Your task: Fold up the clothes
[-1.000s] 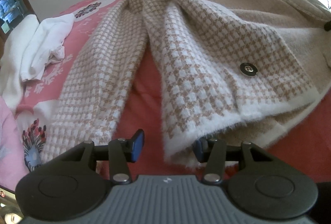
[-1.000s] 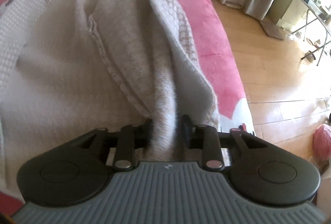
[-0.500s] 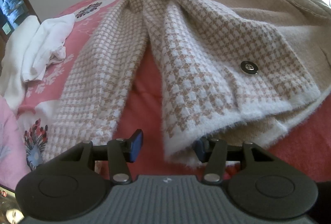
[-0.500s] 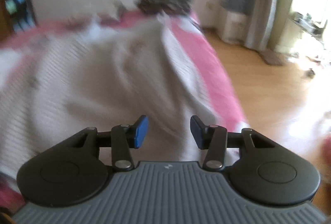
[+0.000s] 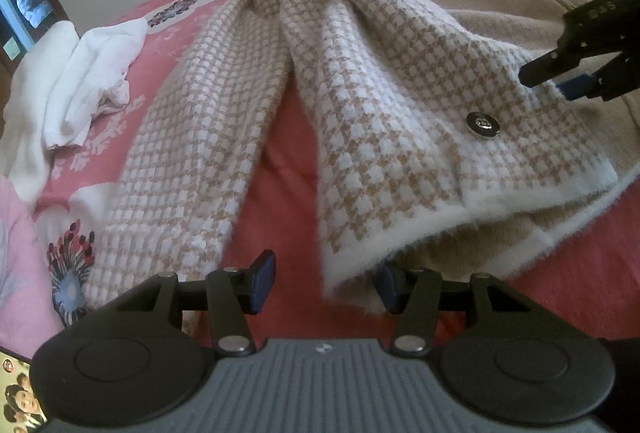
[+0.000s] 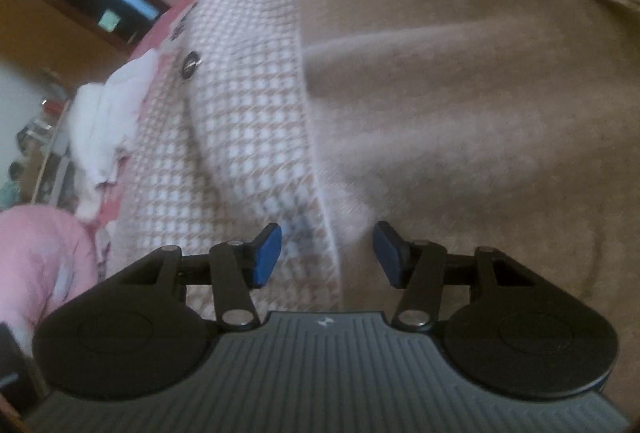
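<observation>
The left gripper [image 5: 324, 285] hangs low with jaws apart over the hem corner of the houndstooth cardigan [image 5: 400, 105], spread on the pink bedspread [image 5: 288, 169]; nothing is pinched. I judge a fold is being set up; next, both must nip cloth. Farther off, the right gripper [image 6: 327, 253] tilts down over the front edge, empty and parted.

Only faint pale lettering, seemingly "DAS", can be made out on the black body of the right gripper [image 5: 560, 81] at the far right of the left wrist view.
</observation>
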Available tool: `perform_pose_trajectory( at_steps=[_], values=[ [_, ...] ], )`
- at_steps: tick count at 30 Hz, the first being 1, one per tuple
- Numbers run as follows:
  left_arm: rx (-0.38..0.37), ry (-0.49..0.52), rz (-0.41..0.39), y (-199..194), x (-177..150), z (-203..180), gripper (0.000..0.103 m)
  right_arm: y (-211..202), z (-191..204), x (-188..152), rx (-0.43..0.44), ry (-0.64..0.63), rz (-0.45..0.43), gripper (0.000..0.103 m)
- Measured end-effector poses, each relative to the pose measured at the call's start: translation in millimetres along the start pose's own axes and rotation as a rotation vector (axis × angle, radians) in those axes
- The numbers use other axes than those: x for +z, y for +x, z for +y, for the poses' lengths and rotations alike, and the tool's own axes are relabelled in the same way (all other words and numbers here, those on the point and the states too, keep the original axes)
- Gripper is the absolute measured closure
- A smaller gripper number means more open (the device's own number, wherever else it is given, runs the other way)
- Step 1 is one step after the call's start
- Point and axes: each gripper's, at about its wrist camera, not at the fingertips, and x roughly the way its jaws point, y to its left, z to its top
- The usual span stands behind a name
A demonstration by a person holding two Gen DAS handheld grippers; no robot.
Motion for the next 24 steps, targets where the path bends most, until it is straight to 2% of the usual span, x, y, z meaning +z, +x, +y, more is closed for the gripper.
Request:
perform_pose_trajectory(
  at_steps=[5,8,10,14,17,19,22,24],
  values=[
    [-0.026,-0.026,0.036,-3.8,-3.5,-0.3,0.050,-9.6,-5.3,-11.3,0.053,0.064,0.041,0.059],
    [-0.069,-0.057,0.076,-4.5,-7.0,-0.9,0.050,-14.9,-3.7,-16.3,0.051,0.074,0.050,0.061],
    [-0.066,-0.065,0.079,-5.9,-8.7,-2.9,0.050,-19.7,2.8,-17.9,0.038,0.043,0.048,0.062],
    [-0.092,-0.095,0.064,-11.7,-8.1,-0.2,0.050,-40.9,39.8,-32.7,0.009,-0.222,0.046,0.060],
    [-0.146,-0.165,0.062,-14.7,-8.7,11.5,0.050,-54.3,77.5,-61.6,0.007,-0.540,0.109,0.060],
    [-0.159,-0.204,0.057,-14.9,-9.1,18.5,0.050,-57.9,98.2,-81.9,0.049,-0.725,0.157,0.060],
    [-0.157,-0.238,0.038,-10.2,-7.0,24.3,0.050,-44.8,112.8,-95.8,0.141,-0.808,0.225,0.061],
    [-0.162,-0.262,0.021,-5.1,-5.3,27.0,0.049,-24.6,117.0,-100.7,0.146,-0.833,0.264,0.061]
  ],
)
